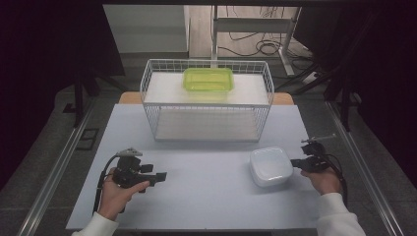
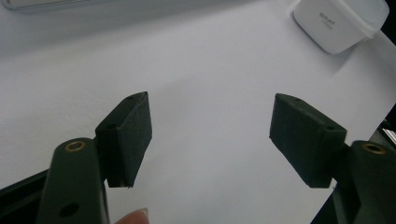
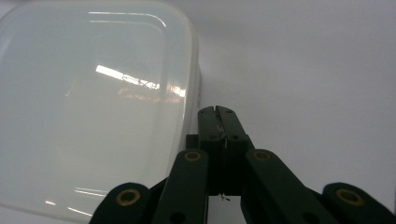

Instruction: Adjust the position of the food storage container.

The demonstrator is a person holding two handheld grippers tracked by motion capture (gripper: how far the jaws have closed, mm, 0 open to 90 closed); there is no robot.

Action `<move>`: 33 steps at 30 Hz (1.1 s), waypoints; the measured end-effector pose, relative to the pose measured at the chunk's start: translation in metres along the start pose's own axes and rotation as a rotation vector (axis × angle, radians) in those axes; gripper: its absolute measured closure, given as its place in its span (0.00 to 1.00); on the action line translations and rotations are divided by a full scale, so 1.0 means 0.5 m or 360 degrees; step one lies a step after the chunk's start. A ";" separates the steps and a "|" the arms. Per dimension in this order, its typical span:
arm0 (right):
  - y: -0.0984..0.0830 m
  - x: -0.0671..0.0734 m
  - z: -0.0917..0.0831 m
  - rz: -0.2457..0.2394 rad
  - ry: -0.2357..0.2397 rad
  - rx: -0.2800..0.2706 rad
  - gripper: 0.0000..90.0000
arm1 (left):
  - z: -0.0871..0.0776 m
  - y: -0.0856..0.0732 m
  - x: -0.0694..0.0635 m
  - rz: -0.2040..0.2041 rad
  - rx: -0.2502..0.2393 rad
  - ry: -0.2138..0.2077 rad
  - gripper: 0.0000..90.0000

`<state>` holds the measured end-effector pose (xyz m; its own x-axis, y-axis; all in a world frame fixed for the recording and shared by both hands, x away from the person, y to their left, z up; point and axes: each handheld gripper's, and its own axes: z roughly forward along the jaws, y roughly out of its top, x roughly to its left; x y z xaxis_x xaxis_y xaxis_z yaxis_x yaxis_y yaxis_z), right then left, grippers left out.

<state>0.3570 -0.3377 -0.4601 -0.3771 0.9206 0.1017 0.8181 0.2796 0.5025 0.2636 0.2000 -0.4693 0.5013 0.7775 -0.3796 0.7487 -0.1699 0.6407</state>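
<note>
A white lidded container (image 1: 270,166) sits on the table at the right front; it also shows in the left gripper view (image 2: 339,22) and close up in the right gripper view (image 3: 93,107). My right gripper (image 1: 296,162) is shut with nothing between its jaws, its tips (image 3: 217,112) right beside the container's right edge. Whether they touch it I cannot tell. My left gripper (image 1: 161,177) rests low over the table at the left front, open (image 2: 210,130), with only bare table between its pads. A green lidded container (image 1: 208,79) lies on top of the wire rack (image 1: 206,101).
The wire rack stands at the back middle of the white table (image 1: 206,177), its lower shelf empty. Cables and a metal frame lie on the floor beyond. Dark floor and rails flank the table on both sides.
</note>
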 end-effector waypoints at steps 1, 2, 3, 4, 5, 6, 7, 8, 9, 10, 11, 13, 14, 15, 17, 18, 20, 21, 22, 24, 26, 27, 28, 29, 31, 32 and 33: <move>-0.001 0.007 0.001 -0.0006 0.0006 0.0008 0.99 | 0.000 0.000 0.000 -0.0001 0.0001 0.0001 0.32; -0.001 0.012 0.003 -0.0010 0.0013 0.0007 0.99 | 0.000 0.000 0.001 -0.0002 0.0002 0.0002 0.32; -0.002 0.018 0.004 -0.0016 0.0016 0.0011 0.99 | 0.000 0.000 0.001 -0.0003 0.0003 0.0002 0.32; -0.003 0.023 0.006 -0.0023 0.0019 0.0010 0.99 | 0.001 -0.001 0.001 -0.0003 0.0003 0.0002 0.32; -0.003 0.027 0.007 -0.0027 0.0024 0.0010 0.99 | 0.001 -0.001 0.001 -0.0003 0.0004 0.0002 0.32; -0.003 0.033 0.009 -0.0034 0.0030 0.0007 0.99 | 0.001 -0.001 0.001 -0.0002 0.0004 0.0002 0.32; -0.004 0.038 0.010 -0.0037 0.0032 0.0003 0.99 | 0.001 -0.001 0.001 -0.0001 0.0006 0.0003 0.32; -0.004 0.041 0.011 -0.0041 0.0035 0.0002 0.99 | 0.002 -0.001 0.000 -0.0001 0.0006 0.0003 0.32; -0.004 0.046 0.012 -0.0042 0.0042 -0.0001 0.99 | 0.002 -0.001 0.001 -0.0001 0.0007 0.0004 0.32; -0.003 0.055 0.015 -0.0048 0.0050 -0.0005 0.99 | 0.002 -0.001 0.000 -0.0003 0.0006 0.0004 0.32; -0.003 0.055 0.015 -0.0048 0.0050 -0.0005 0.99 | 0.003 -0.001 0.001 -0.0004 0.0007 0.0004 0.32; -0.001 0.063 0.019 -0.0056 0.0063 -0.0008 0.99 | 0.003 -0.001 0.001 -0.0004 0.0007 0.0004 0.32; 0.000 0.068 0.021 -0.0060 0.0069 -0.0011 0.99 | 0.003 -0.001 0.001 -0.0004 0.0007 0.0003 0.32; 0.001 0.072 0.023 -0.0064 0.0069 -0.0015 0.99 | 0.003 -0.001 0.001 -0.0005 0.0007 0.0003 0.32; 0.003 0.081 0.026 -0.0074 0.0079 -0.0020 0.99 | 0.003 -0.001 0.001 -0.0005 0.0007 0.0003 0.32; 0.004 0.085 0.028 -0.0079 0.0082 -0.0020 0.99 | 0.003 -0.001 0.001 -0.0004 0.0008 0.0004 0.32; 0.007 0.100 0.033 -0.0113 0.0087 -0.0025 0.99 | 0.004 -0.001 0.001 -0.0002 0.0011 0.0003 0.32; 0.007 0.100 0.033 -0.0113 0.0087 -0.0025 0.99 | 0.004 -0.001 0.001 -0.0002 0.0011 0.0003 0.32; 0.008 0.105 0.035 -0.0120 0.0093 -0.0027 0.99 | 0.004 -0.001 0.001 -0.0002 0.0011 0.0003 0.32; 0.011 0.114 0.039 -0.0137 0.0100 -0.0032 0.99 | 0.004 -0.001 0.001 -0.0003 0.0011 0.0004 0.32; 0.012 0.122 0.042 -0.0155 0.0108 -0.0032 0.99 | 0.004 -0.001 0.001 -0.0002 0.0011 0.0003 0.32; 0.014 0.126 0.044 -0.0163 0.0107 -0.0033 0.99 | 0.005 -0.001 0.001 -0.0002 0.0011 0.0003 0.32; 0.015 0.130 0.045 -0.0166 0.0110 -0.0032 0.99 | 0.005 -0.001 0.001 -0.0004 0.0011 0.0002 0.32; 0.017 0.135 0.047 -0.0174 0.0116 -0.0034 0.99 | 0.005 -0.001 0.001 -0.0003 0.0012 0.0002 0.32; 0.019 0.144 0.050 -0.0192 0.0118 -0.0037 0.99 | 0.005 -0.001 0.001 -0.0003 0.0013 0.0001 0.32; 0.021 0.149 0.052 -0.0195 0.0124 -0.0036 0.99 | 0.005 -0.001 0.001 -0.0001 0.0014 0.0001 0.32; 0.022 0.153 0.054 -0.0198 0.0131 -0.0039 0.99 | 0.005 -0.001 0.001 -0.0002 0.0013 0.0001 0.32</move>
<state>0.3488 -0.2568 -0.4698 -0.5102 0.8534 0.1066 0.7522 0.3826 0.5365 0.2647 0.1991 -0.4715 0.5002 0.7781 -0.3799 0.7530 -0.1742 0.6346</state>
